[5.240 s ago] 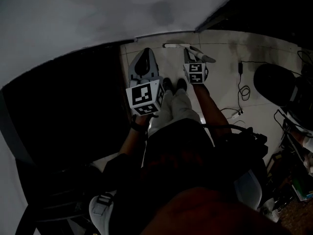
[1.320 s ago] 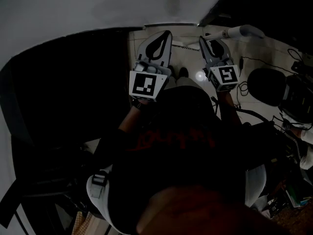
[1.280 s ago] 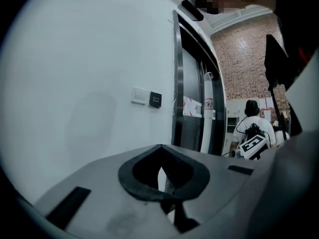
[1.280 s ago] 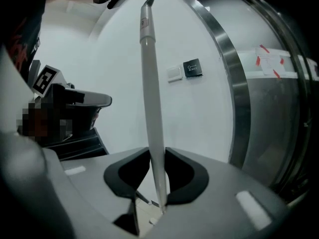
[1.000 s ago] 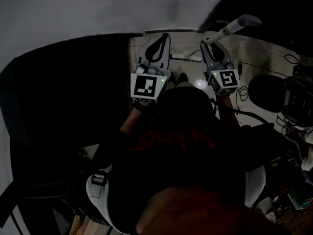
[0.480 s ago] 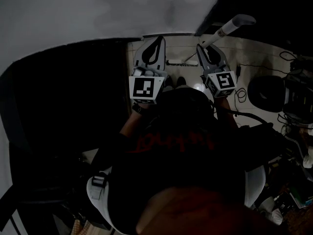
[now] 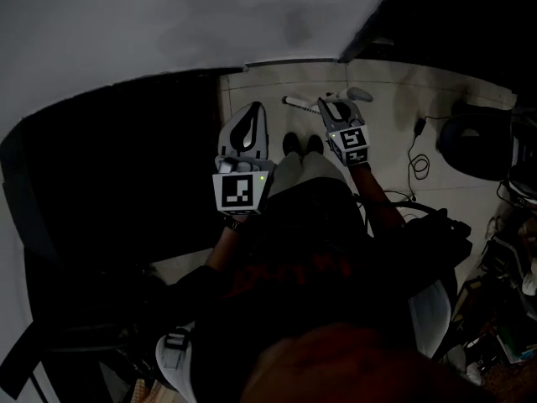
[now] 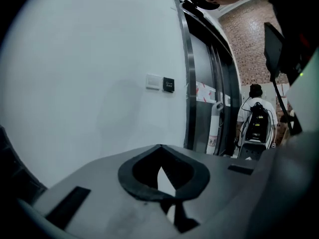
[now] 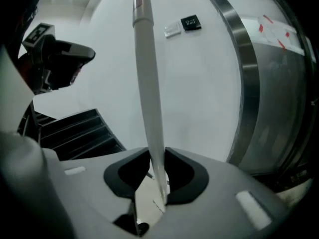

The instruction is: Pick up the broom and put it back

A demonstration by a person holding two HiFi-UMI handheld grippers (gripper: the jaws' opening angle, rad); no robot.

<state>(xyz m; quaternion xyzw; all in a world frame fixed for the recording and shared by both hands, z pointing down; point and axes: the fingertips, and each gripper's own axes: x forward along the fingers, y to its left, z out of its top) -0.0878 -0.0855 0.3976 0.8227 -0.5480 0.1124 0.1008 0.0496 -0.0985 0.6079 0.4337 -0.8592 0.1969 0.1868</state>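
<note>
The broom's white handle (image 9: pixel 147 83) rises steeply from between the jaws of my right gripper (image 9: pixel 157 152), which is shut on it. In the head view the right gripper (image 7: pixel 330 105) hangs low over the tiled floor, and the handle's rounded end (image 7: pixel 359 94) shows just past it. A pale bar (image 7: pixel 296 102) lies beside that gripper; I cannot tell whether it is the broom's head. My left gripper (image 7: pixel 251 109) is to the left with its jaws together and nothing in them, facing the white wall (image 8: pixel 89 83) in the left gripper view (image 8: pixel 159 148).
A metal door frame (image 8: pixel 189 83) and wall plates (image 8: pixel 160 82) are ahead, with dark steps (image 9: pixel 79 131) at the left. A person with a backpack (image 8: pixel 256 118) stands farther off. Cables (image 7: pixel 417 154) and a dark round object (image 7: pixel 478 145) are on the floor at the right. The holder's shoes (image 7: pixel 299 143) are between the grippers.
Both grippers have dropped toward the floor, the right one more. The handle's end, which stood high at the upper right, has come down with it.
</note>
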